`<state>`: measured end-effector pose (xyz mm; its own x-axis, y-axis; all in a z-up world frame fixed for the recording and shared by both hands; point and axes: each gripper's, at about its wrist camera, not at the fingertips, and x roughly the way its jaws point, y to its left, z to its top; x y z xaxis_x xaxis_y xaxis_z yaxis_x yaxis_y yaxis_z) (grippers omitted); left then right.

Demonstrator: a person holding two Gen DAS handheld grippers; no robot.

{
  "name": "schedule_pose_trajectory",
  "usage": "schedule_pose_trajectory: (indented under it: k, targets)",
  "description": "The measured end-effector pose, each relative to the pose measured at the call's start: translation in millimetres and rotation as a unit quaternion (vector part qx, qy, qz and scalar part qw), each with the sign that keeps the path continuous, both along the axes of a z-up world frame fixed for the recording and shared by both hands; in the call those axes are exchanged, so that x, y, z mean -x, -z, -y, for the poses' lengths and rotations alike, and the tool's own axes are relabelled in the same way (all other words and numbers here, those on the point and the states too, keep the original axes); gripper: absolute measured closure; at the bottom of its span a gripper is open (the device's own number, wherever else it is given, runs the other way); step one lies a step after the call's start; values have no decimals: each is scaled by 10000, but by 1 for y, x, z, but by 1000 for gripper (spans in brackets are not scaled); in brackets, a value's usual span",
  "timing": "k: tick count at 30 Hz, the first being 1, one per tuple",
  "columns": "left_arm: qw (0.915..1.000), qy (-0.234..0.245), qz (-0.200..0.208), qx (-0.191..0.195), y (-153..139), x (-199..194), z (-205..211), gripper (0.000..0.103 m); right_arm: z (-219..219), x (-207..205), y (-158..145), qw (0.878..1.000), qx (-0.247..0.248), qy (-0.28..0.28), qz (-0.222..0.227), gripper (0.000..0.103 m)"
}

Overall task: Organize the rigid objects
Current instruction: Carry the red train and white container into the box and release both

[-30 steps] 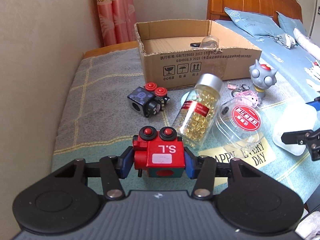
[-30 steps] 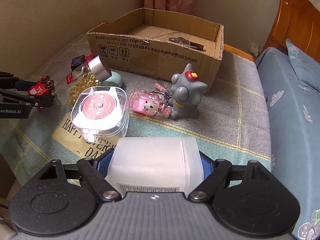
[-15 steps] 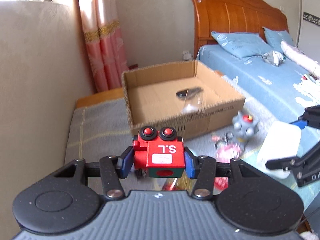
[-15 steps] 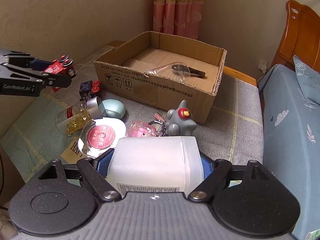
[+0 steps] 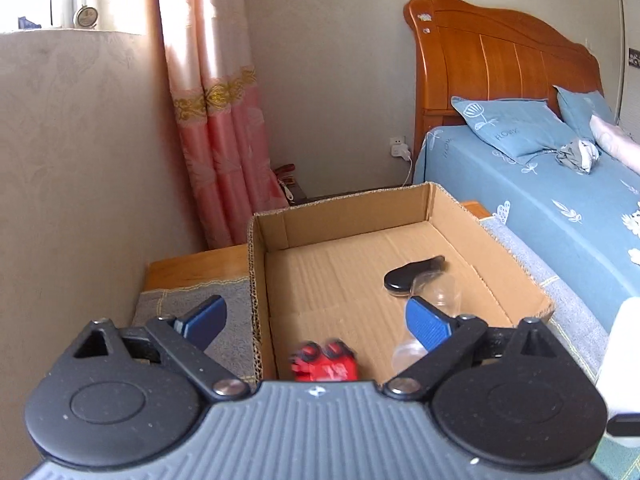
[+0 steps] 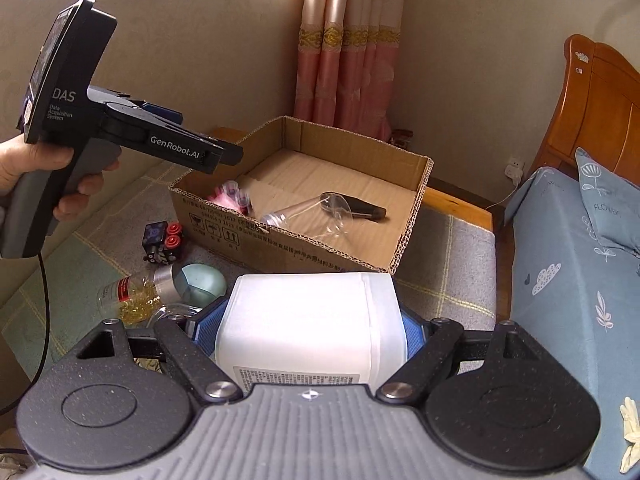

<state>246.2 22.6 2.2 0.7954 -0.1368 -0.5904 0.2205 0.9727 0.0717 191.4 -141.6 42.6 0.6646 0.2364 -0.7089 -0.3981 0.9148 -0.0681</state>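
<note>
Left gripper (image 5: 316, 316), above the near end of the cardboard box (image 5: 430, 204): jaws opening, blue pads wide apart and pressing on nothing. Below and between them, a blurred red toy block (image 5: 324, 366) sits low inside the box, clear of both pads. Ahead of the right pad lie a black handled object (image 5: 414, 274) and a clear plastic piece (image 5: 444, 298) on the box floor. Right gripper (image 6: 304, 326): clamped on a white plastic bottle (image 6: 308, 320). Beyond its left finger lie a capsule jar (image 6: 136, 290) and a black toy block (image 6: 162, 242) on the blanket.
</note>
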Motion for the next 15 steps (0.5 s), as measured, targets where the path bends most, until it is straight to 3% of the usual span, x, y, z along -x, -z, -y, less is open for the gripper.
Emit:
schedule_pose_trajectory:
  k: [3, 9, 15]
  targets:
    - [9998, 31, -92, 155, 1, 12, -7, 7, 1, -3, -3, 10000, 36, -23, 39, 16]
    - [9996, -167, -236, 44, 4, 45, -17, 4, -3, -19, -13, 9999, -16, -145, 52, 16]
    - [9976, -639, -210, 168, 1, 75, -38, 3, -11, -54, -28, 9994, -184, -292, -82, 16]
